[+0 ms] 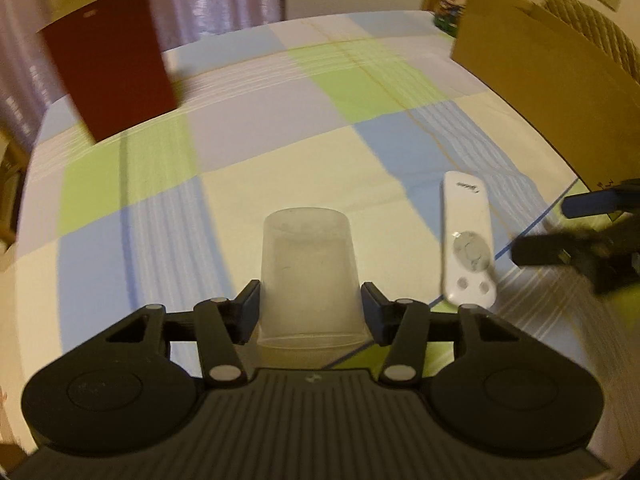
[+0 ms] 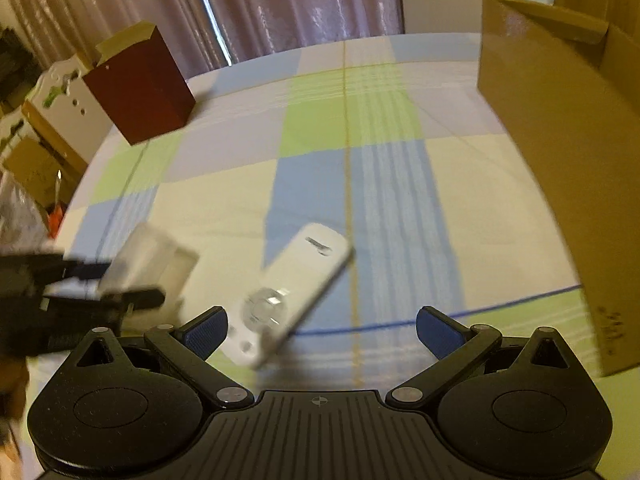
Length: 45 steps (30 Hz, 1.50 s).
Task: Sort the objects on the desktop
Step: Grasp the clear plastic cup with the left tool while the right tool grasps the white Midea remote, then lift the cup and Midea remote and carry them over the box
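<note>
Checked tablecloth in pale yellow, blue, green and lilac squares covers the work surface; mauve curtains hang behind the far edge.

Nearest, left wrist view: left gripper is clamped on an upturned translucent plastic cup, one black pad against each side of the cup near its rim. Cup's closed base points away from the camera. Whether the rim rests on the cloth cannot be told.

Just right of the cup, apart from it: white remote control lying flat on the cloth, round grey directional pad and two small buttons at the near end, a small cursive logo at the far end, too small to read. In the right wrist view the remote is blurred and lies diagonally, its button end beside the left blue pad.

Right gripper: jaws spread wide, blue pads holding nothing, remote's near end between them but toward the left finger. Contact cannot be judged through the blur.

Mid-distance right: open brown cardboard box, faint print at its lower corner, unreadable.

Far left: dark red box with an open top and tan inner flap, standing on the cloth.

Far right corner, behind the cardboard box: printed bag or packet, text illegible.
</note>
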Motion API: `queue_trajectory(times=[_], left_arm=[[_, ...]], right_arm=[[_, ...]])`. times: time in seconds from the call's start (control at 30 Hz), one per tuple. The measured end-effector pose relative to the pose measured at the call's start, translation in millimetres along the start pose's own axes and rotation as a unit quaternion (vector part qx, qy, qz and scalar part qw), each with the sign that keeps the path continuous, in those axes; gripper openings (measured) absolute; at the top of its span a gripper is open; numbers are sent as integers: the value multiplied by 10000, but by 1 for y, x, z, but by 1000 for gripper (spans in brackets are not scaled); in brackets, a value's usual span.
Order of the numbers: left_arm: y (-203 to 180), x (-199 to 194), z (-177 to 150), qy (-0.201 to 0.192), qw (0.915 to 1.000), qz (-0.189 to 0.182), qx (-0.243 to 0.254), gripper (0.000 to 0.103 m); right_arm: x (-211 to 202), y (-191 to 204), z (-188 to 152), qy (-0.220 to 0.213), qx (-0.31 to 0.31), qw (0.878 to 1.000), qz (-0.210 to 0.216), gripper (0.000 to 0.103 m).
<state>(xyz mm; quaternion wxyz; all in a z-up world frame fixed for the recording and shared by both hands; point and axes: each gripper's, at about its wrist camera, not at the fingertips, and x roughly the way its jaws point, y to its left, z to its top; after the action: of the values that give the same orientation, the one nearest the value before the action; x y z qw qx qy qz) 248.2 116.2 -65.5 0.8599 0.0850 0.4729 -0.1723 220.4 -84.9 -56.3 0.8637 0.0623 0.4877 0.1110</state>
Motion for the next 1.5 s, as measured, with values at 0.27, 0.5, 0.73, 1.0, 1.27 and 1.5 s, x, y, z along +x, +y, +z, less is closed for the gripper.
queue_trajectory(times=[0.27, 0.5, 0.73, 1.0, 1.27, 1.5], left_arm=[[27, -20, -25, -5, 9987, 140, -491, 48], [34, -25, -28, -85, 9980, 132, -607, 48], [33, -29, -32, -155, 9977, 55, -654, 48], [5, -30, -30, -168, 9987, -207, -431, 48], [-30, -23, -31, -90, 9995, -297, -110, 45], [-44, -19, -32, 6, 9998, -23, 175, 46]], right_arm=[[31, 31, 8, 19, 57, 9998, -182, 82], [53, 55, -1, 10, -762, 9959, -484, 80], [46, 54, -7, 162, -1777, 9839, -98, 42], [22, 24, -26, 507, -2286, 9722, 40, 40], [9, 1, -39, 373, -2092, 9771, -40, 40], [6, 0, -41, 256, -2069, 9780, -10, 41]])
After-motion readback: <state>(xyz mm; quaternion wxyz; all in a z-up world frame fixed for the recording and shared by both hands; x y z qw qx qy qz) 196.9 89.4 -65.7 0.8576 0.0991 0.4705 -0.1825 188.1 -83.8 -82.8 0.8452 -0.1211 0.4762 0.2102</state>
